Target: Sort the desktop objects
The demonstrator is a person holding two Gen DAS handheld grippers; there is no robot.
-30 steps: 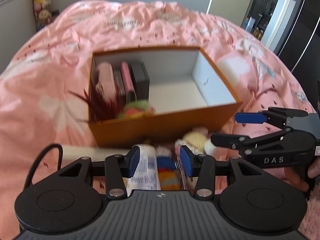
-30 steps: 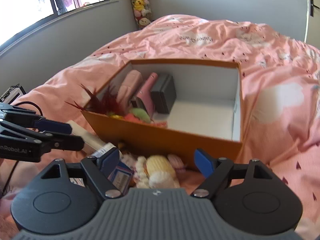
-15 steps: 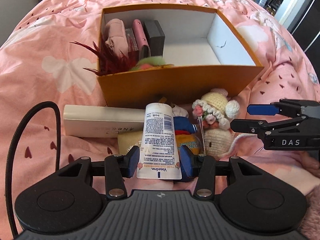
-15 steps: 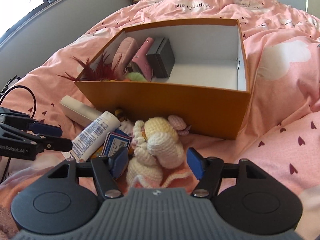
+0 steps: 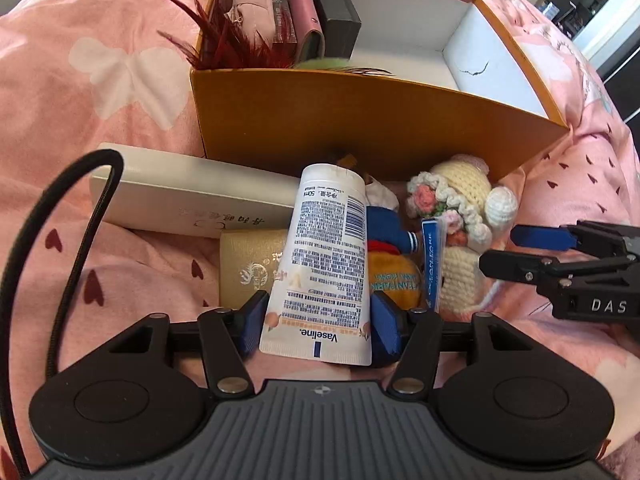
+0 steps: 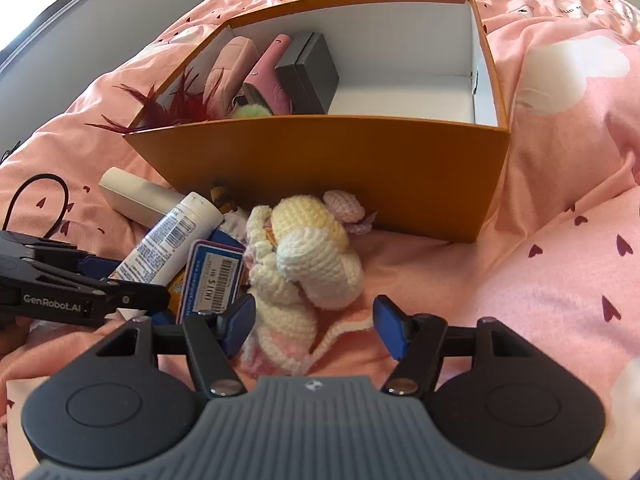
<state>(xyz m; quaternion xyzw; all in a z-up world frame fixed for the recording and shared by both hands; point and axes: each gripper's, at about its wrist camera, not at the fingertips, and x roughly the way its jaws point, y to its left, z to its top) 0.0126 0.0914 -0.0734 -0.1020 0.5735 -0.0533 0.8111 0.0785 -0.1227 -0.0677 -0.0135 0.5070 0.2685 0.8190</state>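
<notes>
Tube (image 5: pixel 324 264) lies on the bed before the box (image 5: pixel 360 120), its crimped end between your open left claw (image 5: pixel 318 330): close squarely. Right view: open right claw (image 6: pixel 316 326) straddles the knitted doll (image 6: pixel 308 256); keep clear.

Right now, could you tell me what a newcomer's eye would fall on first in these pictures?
Likely the orange box on the pink bedspread, with red feathers poking out of its left end. In front of it lies a heap: a Vaseline tube between the left gripper pads, and a crocheted doll before the open right gripper.
</notes>
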